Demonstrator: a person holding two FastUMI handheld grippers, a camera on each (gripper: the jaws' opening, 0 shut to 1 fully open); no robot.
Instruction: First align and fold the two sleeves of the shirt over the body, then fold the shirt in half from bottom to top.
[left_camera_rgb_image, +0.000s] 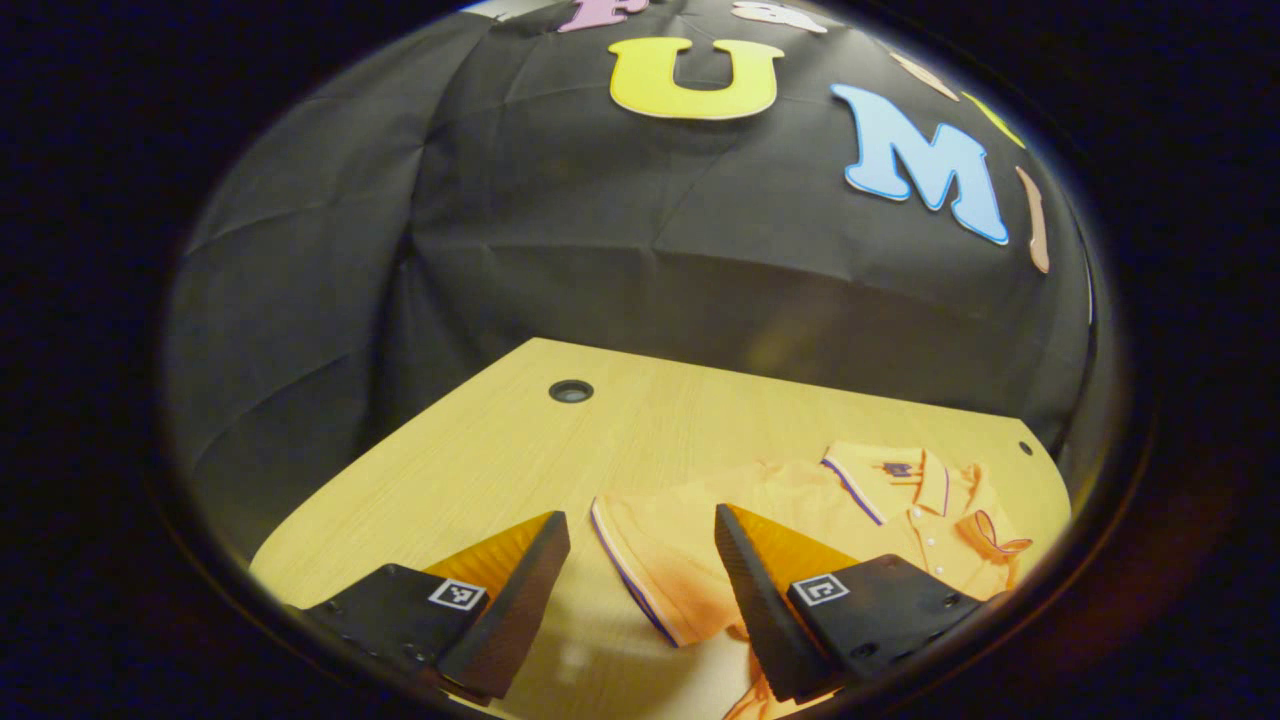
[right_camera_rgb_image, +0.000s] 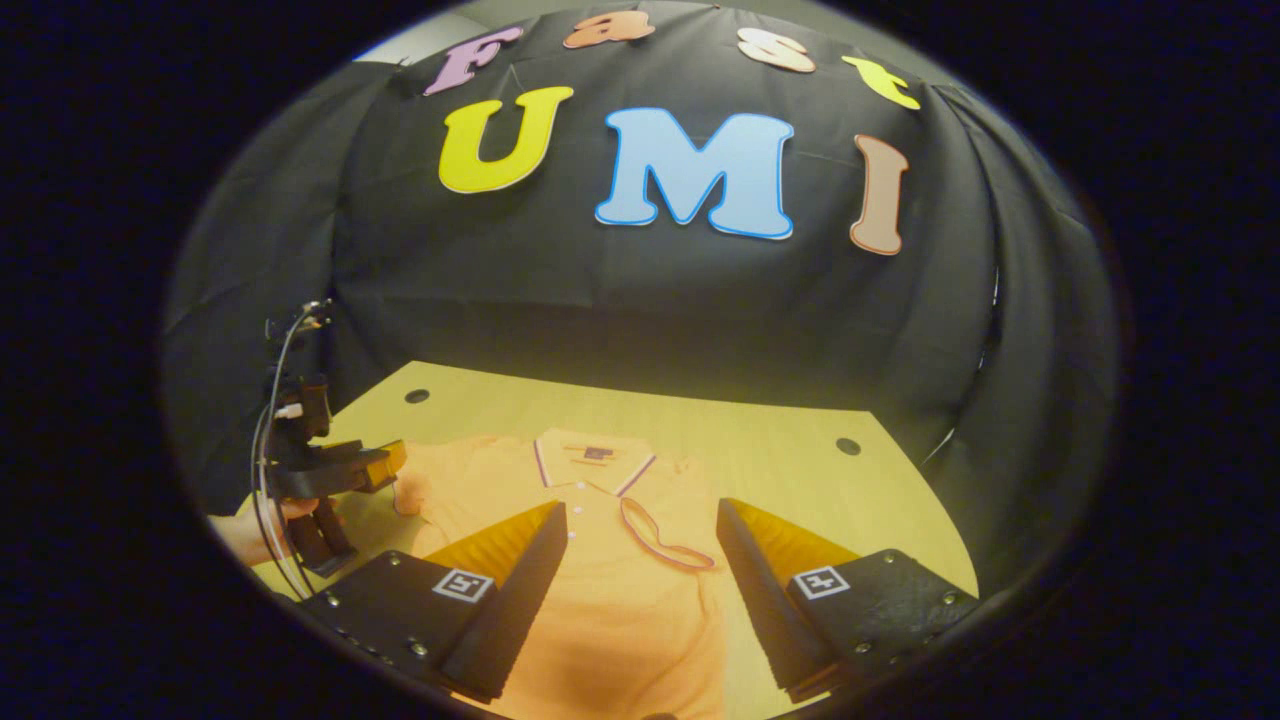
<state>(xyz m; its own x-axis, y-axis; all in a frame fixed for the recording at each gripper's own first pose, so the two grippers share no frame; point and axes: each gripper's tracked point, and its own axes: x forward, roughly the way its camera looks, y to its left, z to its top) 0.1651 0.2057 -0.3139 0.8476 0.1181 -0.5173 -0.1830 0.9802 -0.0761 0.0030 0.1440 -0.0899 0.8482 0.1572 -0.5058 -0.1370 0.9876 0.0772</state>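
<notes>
- While you hold both tools above the bench (left_camera_rgb_image: 480, 450), the orange polo shirt (right_camera_rgb_image: 620, 600) lies flat on the wood, collar toward the black cloth wall.
- Your left hand-held gripper (left_camera_rgb_image: 640, 570) has its fingers spread apart with nothing between them; it hovers over the shirt's left sleeve (left_camera_rgb_image: 650, 570), whose dark-striped cuff edge shows in the gap.
- From the left gripper view, the collar (left_camera_rgb_image: 890, 480) and button placket lie to the right of the sleeve, and the body of the shirt runs under the right-hand finger.
- Your right hand-held gripper (right_camera_rgb_image: 640, 580) also stands open and grips nothing; it sits over the chest of the shirt, just below the collar (right_camera_rgb_image: 595, 462).
- A sleeve cuff (right_camera_rgb_image: 665, 535) with a dark trim loop lies on the shirt body between the right gripper's fingers, so this sleeve appears folded inward over the front.
- From the right gripper view, your left hand-held gripper shows at the left edge near the shirt's far shoulder, held by your hand (right_camera_rgb_image: 255, 530), with a cable looping above it.
- Two dark round holes (right_camera_rgb_image: 848, 446) sit in the bench near its rear edge, apart from the shirt.
</notes>
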